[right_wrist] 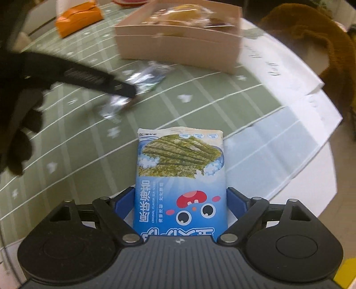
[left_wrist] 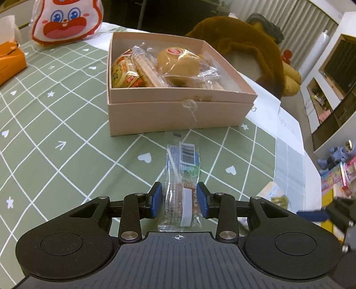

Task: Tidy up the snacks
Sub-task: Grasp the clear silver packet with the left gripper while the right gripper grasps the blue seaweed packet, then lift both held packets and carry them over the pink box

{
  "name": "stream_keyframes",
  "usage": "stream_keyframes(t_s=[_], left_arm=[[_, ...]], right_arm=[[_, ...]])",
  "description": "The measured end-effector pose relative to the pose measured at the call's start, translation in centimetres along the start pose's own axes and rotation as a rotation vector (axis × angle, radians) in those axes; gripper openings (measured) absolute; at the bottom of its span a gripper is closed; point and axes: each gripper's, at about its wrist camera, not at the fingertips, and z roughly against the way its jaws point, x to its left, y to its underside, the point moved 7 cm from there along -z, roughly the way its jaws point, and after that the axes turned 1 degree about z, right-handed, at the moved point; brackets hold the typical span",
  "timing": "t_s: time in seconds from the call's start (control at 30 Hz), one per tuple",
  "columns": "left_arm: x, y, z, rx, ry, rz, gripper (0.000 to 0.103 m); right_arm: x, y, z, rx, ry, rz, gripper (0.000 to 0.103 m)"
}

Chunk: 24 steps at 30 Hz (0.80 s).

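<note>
- The left gripper point(left_wrist: 180, 199) has a clear snack packet point(left_wrist: 181, 189) between its blue pads; the pads stand just beside the wrapper's edges, and I cannot tell whether they press on it.
- The right gripper point(right_wrist: 180, 201) has its jaws wide apart around a blue seaweed pack point(right_wrist: 180, 180) lying on the green tablecloth point(right_wrist: 200, 100); gaps show at both sides.
- Beyond both, a pink box point(left_wrist: 178, 111) holds wrapped cakes and crackers point(left_wrist: 164, 69).
- An orange carton point(right_wrist: 77, 17) lies farther off.
</note>
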Motion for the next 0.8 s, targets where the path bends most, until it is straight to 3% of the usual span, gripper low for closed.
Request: stream_keyframes(t_s=[0.1, 0.37, 0.6, 0.8], left_arm=[[-0.7, 0.1, -0.2, -0.003, -0.011, -0.056, 0.042], [-3.3, 0.9, -1.0, -0.020, -0.083, -0.271, 0.049], [-2.3, 1.0, -0.4, -0.023, -0.056, -0.180, 0.043], [-1.9, 3.8, 1.9, -0.018, -0.066, -0.122, 0.043]], right_arm=[[-1.4, -0.2, -0.4, 0.006, 0.024, -0.060, 0.103], [-1.7, 0.0, -0.2, -0.030, 0.041, -0.079, 0.103], [-1.5, 0.6, 0.0, -0.099, 0.050, -0.091, 0.103], [-1.5, 1.1, 0.3, -0.127, 0.061, -0.105, 0.103]])
